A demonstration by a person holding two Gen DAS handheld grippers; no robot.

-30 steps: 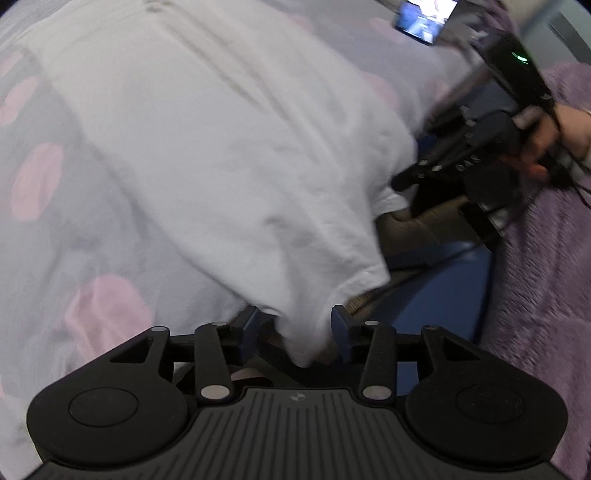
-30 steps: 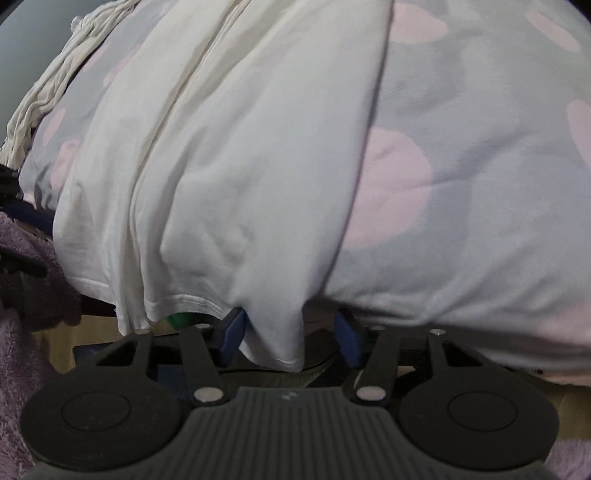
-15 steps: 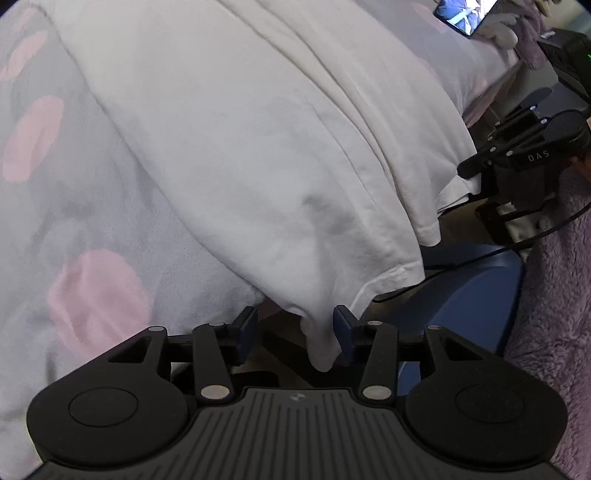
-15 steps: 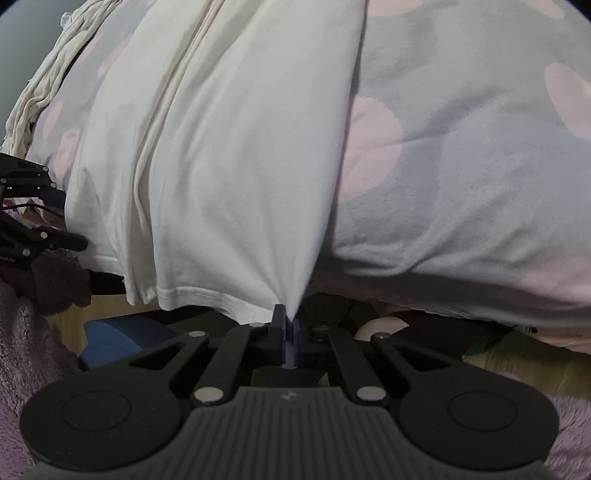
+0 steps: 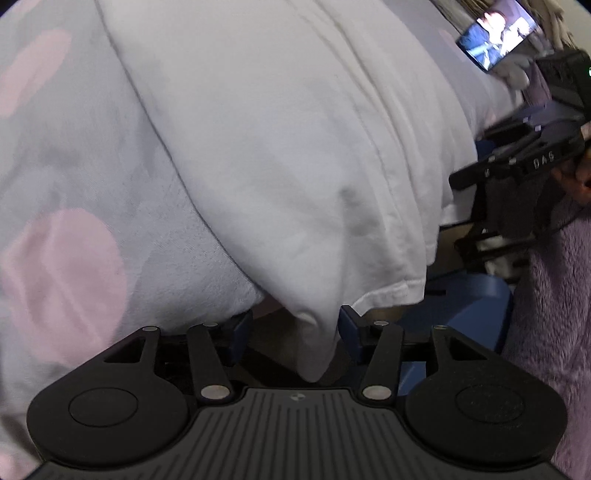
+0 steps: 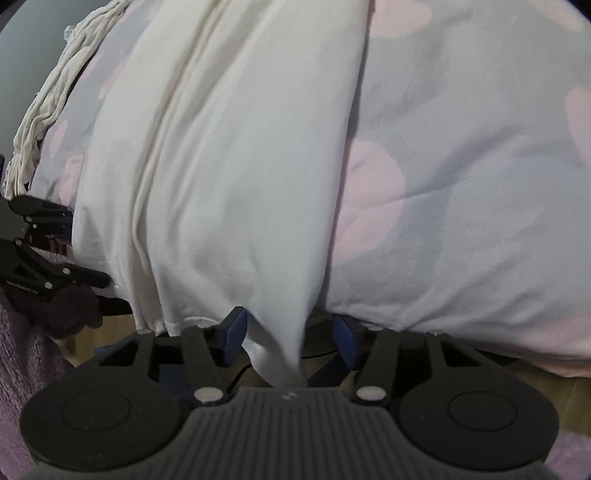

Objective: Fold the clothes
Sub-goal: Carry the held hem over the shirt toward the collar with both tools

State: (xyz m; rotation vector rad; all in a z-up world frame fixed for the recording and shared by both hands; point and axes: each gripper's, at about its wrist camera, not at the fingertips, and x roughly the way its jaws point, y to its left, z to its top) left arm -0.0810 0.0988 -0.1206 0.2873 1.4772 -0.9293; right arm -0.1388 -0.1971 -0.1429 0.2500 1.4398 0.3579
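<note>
- The white cotton garment (image 5: 295,147), folded lengthwise, lies on a bed with a pale grey cover printed with pink spots (image 5: 74,221); its hemmed lower end hangs over the bed edge toward both tongs.
- The left tongs (image 5: 293,334) are opening: a drooping corner of the garment hangs between the blue pads, close against the right-hand pad (image 5: 349,328) and clear of the other, so nothing is pinched.
- The right tongs (image 6: 290,334) are opening too, standing half wide; the garment's other corner dangles between the pads, unclamped.
- Ahead of the left tongs and far to their right, a lit phone screen (image 5: 496,31) rests on the bed.
- To the right of the left tongs is purple fleece fabric (image 5: 554,314).
- Ahead-left of the right tongs, a bunched cream cloth (image 6: 48,107) lies along the bed's far edge.
</note>
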